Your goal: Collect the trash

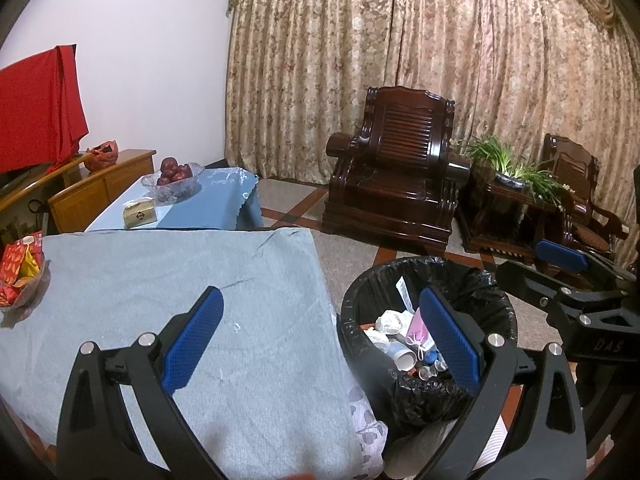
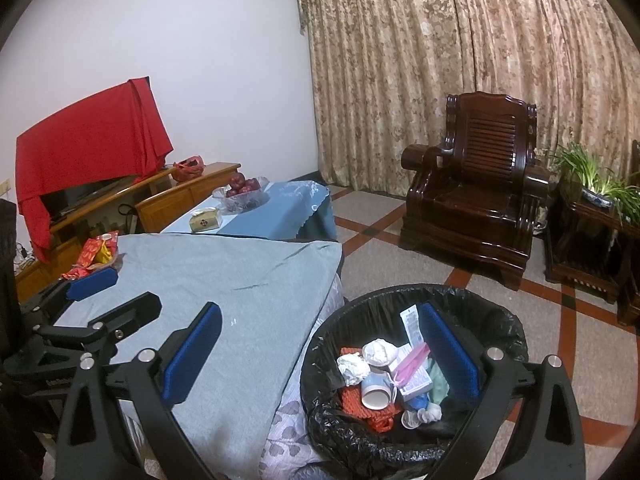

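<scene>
The trash bin (image 2: 416, 368), lined with a black bag (image 2: 488, 320), stands on the tiled floor (image 2: 400, 260) just beside the right edge of the table, which is draped in a grey-blue cloth (image 2: 224, 280). Inside lie crumpled white paper (image 2: 378, 351), a paper cup (image 2: 376, 394) on its side, a pink and white packet (image 2: 412, 368), a printed wrapper (image 2: 412, 324) leaning against the liner, and something red and woven (image 2: 356, 400) beneath them.

The right gripper (image 2: 320, 356) hangs with its blue-padded fingers wide apart and empty, one finger over the cloth, the other over the bin's far rim. The left gripper (image 1: 322, 338) is likewise spread wide and holds nothing, straddling the table's right edge and the bin.

At the tabletop's far left corner sits a dish of red packets (image 1: 20, 276). Beyond the far edge, a second table with a blue cover (image 1: 208, 200) carries a glass bowl of apples (image 1: 174, 178) and a small gold box (image 1: 140, 212). A dark wooden armchair (image 2: 476, 196) stands before the curtains (image 2: 460, 60).
</scene>
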Motion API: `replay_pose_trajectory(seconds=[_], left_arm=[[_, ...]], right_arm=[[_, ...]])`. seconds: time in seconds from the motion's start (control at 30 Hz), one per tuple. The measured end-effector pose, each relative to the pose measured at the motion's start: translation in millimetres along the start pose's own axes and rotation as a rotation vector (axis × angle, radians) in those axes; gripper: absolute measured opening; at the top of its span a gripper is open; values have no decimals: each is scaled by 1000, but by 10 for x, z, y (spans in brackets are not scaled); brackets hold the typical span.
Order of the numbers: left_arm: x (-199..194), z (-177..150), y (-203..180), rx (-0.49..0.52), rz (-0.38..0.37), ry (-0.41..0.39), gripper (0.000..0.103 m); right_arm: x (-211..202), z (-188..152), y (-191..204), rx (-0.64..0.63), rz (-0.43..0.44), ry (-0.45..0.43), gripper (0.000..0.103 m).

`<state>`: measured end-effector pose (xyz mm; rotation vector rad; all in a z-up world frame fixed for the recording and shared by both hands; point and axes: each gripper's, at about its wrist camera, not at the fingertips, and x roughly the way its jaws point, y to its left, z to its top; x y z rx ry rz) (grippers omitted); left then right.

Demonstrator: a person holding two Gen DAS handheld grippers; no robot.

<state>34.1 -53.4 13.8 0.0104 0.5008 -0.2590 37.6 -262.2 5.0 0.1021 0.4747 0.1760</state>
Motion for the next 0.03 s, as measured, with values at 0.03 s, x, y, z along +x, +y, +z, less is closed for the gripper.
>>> replay_pose_trajectory(seconds=[0.03], left_arm=[[5,-8,4,0,0,1,96]], right_arm=[[0,-2,0,0,0,1,97]])
